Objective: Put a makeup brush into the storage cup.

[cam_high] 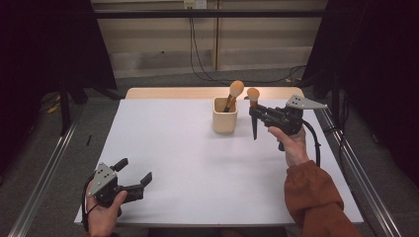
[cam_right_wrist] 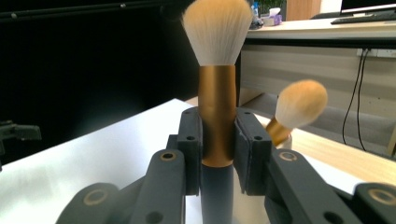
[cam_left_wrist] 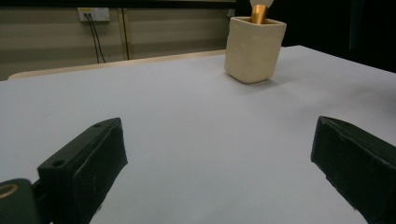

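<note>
Where held brush (cam_high: 253,111) rises, holder (cam_high: 225,115) beside.

So the table (cam_high: 197,163) has a plain white top with a strip of light wood showing along its far edge. Sitting right on it, toward the far side and a bit right of middle, is a cream squarish cup (cam_high: 225,116) with a makeup brush (cam_high: 232,94) poking out.
</note>
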A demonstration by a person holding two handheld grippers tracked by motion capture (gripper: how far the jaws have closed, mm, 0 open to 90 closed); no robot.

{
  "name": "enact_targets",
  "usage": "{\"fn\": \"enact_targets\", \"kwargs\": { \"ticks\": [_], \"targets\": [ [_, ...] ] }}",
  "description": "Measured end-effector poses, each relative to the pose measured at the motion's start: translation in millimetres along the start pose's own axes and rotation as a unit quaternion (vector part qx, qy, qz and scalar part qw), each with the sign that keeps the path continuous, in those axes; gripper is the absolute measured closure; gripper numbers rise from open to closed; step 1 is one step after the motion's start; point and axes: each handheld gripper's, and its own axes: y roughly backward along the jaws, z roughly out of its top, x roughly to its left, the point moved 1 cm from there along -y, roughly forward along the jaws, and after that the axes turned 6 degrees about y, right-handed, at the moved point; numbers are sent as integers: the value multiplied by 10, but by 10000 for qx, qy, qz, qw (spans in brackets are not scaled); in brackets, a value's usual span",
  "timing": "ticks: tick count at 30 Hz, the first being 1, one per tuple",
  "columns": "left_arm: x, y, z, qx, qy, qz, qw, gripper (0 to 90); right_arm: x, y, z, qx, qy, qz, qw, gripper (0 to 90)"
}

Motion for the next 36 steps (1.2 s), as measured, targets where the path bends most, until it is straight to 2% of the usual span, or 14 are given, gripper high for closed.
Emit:
{"fn": "enact_targets", "kwargs": {
  "ticks": [5, 12, 19, 24, 31, 36],
  "targets": [
    [-1, 5, 0, 8, -13, 0, 10000, 33, -12, -96, 128, -69, 75, 8, 9999, 749],
    [1, 11, -2, 0, 11, 28, 10000, 33, -30, -171, 279, -31, 211, -36, 9998, 749],
    [0, 7, -2, -4, 1, 17, 10000, 33, -66, -244, 391, -124, 250, -103, 9996, 748],
    [-2, 5, -2, -1, -1, 3, 10000, 33, -114, -311, 450, -146, 171, -189, 9996, 749],
    [4, 2, 1, 15, -25, -4, 10000, 33, -149, -448, 562, -218, 195, -151, 9995, 749],
    [10, 3, 1, 20, -22, -1, 10000, 33, -162, -599, 590, -167, 252, -128, 9995, 748]
  ]
}}
